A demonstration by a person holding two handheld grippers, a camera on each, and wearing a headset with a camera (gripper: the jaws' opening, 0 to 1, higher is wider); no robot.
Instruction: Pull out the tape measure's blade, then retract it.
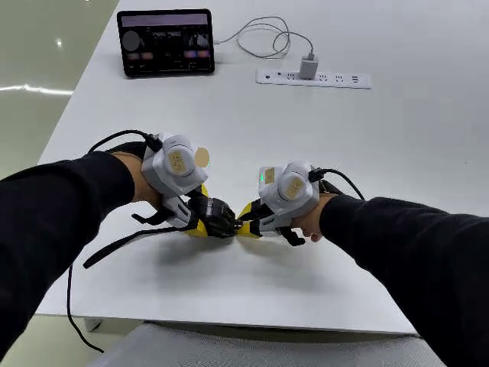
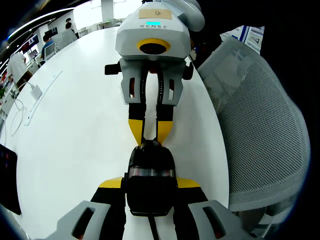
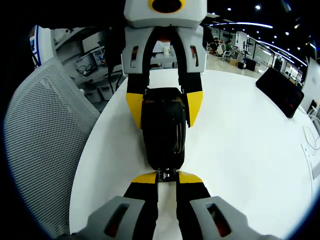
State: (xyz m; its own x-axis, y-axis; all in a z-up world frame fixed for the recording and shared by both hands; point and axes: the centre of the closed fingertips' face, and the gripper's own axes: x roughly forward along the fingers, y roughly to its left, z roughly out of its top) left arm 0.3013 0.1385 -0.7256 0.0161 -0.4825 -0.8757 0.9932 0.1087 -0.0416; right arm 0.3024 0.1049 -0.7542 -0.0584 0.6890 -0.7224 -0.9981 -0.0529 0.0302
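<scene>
Tablet [image 1: 166, 42], power strip [image 1: 344, 79] and charger [image 1: 308, 67] sit on the white table [image 1: 397, 153]

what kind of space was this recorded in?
Probably an open-plan office or lab: a long white table with a power strip and tablet, a mesh chair, and more desks behind.

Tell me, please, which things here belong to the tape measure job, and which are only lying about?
Belong to the job:
- tape measure, its body in the jaws of the left gripper
- right gripper, jaws closed at its front end

Just lying about:
- tablet
- power strip
- plugged-in charger
- mesh chair
</scene>
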